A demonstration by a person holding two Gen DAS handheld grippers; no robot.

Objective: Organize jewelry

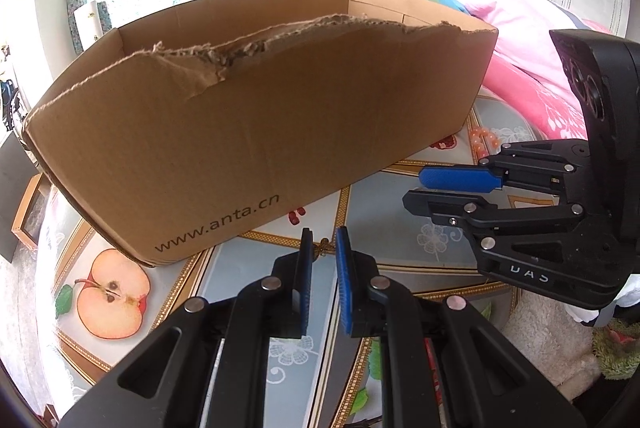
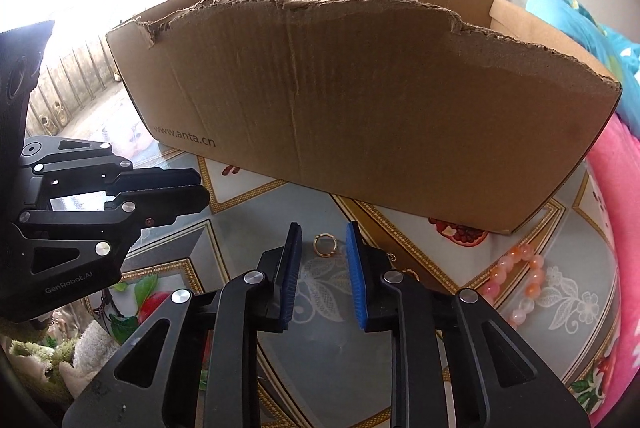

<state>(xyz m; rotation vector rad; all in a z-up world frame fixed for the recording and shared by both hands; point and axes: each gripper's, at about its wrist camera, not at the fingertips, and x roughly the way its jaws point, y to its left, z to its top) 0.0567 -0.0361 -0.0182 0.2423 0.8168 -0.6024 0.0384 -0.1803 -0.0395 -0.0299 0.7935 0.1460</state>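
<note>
The cardboard box (image 2: 360, 100) reads "www.anta.cn". The left gripper (image 1: 322, 248), marked "GenRobot.AI", has jaws nearly closed around a small gold piece (image 1: 322, 249). At twelve o'clock of the right gripper (image 2: 320, 248), its narrow jaws empty, a gold ring (image 2: 325, 245) lies on the fruit-patterned surface (image 2: 568, 308); a bead bracelet (image 2: 520, 284) lies at three o'clock.

A small gold ring (image 2: 324, 245) lies flat near a pink bead bracelet (image 2: 520, 282), before the torn cardboard box (image 2: 360, 108).

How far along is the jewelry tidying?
Done: cannot tell; the cardboard box hides its inside. In hand: the right claw straddles a gold ring on the table, not yet gripped. Still to do: the bead bracelet lying near the box.
</note>
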